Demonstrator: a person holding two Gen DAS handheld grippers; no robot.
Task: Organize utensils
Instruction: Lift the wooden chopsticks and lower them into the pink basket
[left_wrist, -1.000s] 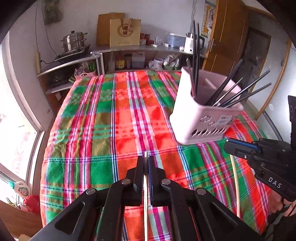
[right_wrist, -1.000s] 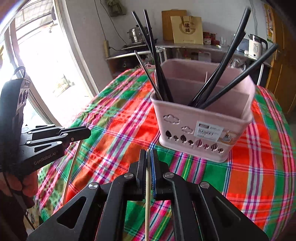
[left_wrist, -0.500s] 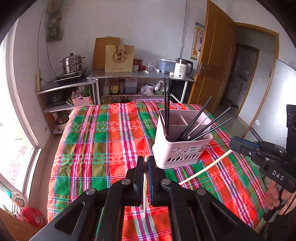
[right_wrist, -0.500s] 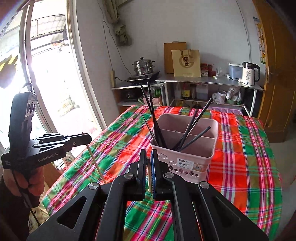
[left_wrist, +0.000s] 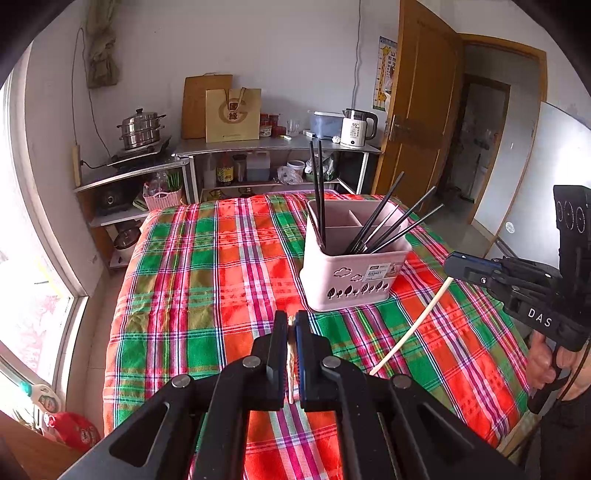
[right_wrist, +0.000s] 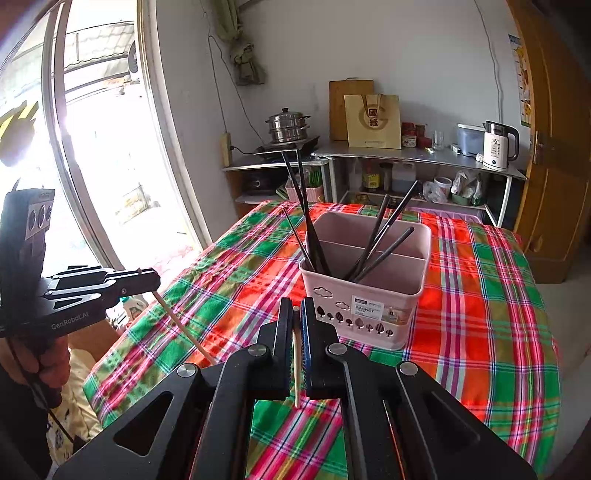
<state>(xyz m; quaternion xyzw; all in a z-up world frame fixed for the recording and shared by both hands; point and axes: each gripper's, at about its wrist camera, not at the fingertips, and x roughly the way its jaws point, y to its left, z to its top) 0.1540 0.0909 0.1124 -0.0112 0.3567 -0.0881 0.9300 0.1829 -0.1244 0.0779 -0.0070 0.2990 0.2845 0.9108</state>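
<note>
Plaid tablecloth covers the whole table, loads of bare cloth from 9 to 12 o'clock of the pink basket, which sits toward the 1 o'clock side in the left wrist view. Black chopsticks lean out of it. Left gripper is clenched on a pale chopstick; right gripper pinches another pale one, both held above the cloth near the basket.
</note>
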